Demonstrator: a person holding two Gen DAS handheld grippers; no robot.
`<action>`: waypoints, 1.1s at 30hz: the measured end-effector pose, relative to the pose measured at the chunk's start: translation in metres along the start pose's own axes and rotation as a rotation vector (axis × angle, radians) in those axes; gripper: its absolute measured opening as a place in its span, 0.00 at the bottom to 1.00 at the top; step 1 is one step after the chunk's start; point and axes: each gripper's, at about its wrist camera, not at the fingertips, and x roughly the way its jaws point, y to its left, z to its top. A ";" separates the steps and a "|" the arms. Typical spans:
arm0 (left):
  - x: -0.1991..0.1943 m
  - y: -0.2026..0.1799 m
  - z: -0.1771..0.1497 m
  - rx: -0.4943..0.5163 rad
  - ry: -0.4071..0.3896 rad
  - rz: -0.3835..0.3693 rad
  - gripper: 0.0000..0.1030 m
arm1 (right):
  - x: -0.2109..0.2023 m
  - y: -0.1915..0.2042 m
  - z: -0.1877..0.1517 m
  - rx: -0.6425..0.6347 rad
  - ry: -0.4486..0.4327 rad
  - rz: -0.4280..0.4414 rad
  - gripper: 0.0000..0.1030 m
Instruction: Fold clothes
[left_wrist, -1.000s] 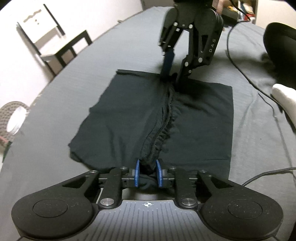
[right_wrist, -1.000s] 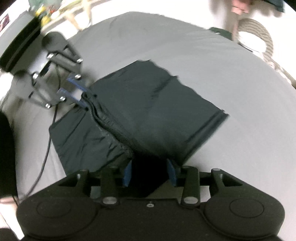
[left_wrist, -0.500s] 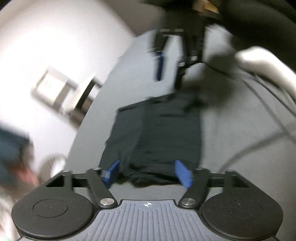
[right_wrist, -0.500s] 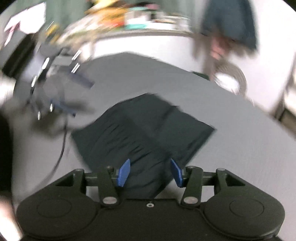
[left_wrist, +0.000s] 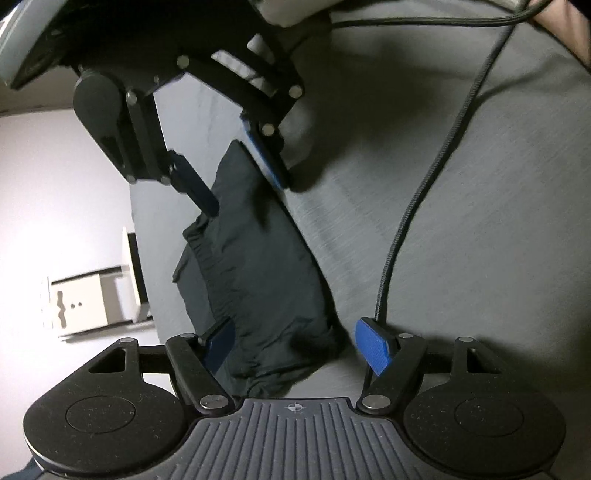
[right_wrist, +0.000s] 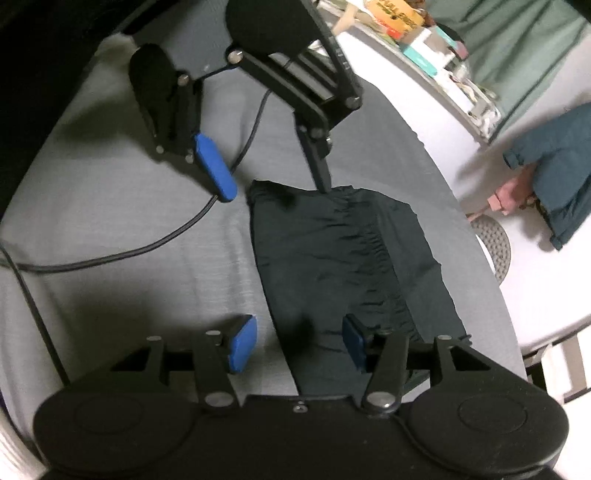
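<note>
Your left tool (left_wrist: 295, 349) and your right tool (right_wrist: 295, 341) both have their jaws wide apart and hold nothing. The dark garment (right_wrist: 343, 266) lies folded in a narrow strip on the grey bed (right_wrist: 129, 229), with one end under each tool and a black cable (left_wrist: 417, 206) just beside it. I judge that one fold is finished and released. For the next move, you probably need to close on one short end and carry it over to the other end, keeping clear of the cable.
</note>
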 end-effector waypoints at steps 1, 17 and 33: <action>0.002 0.002 0.001 -0.004 0.009 -0.004 0.71 | 0.001 0.001 -0.001 -0.002 0.005 -0.007 0.52; 0.022 -0.009 0.024 -0.046 0.183 -0.037 0.08 | 0.011 0.036 -0.002 -0.172 0.013 -0.139 0.62; 0.014 0.045 -0.014 -0.463 0.150 -0.068 0.06 | 0.059 0.064 0.030 -0.279 -0.009 -0.399 0.78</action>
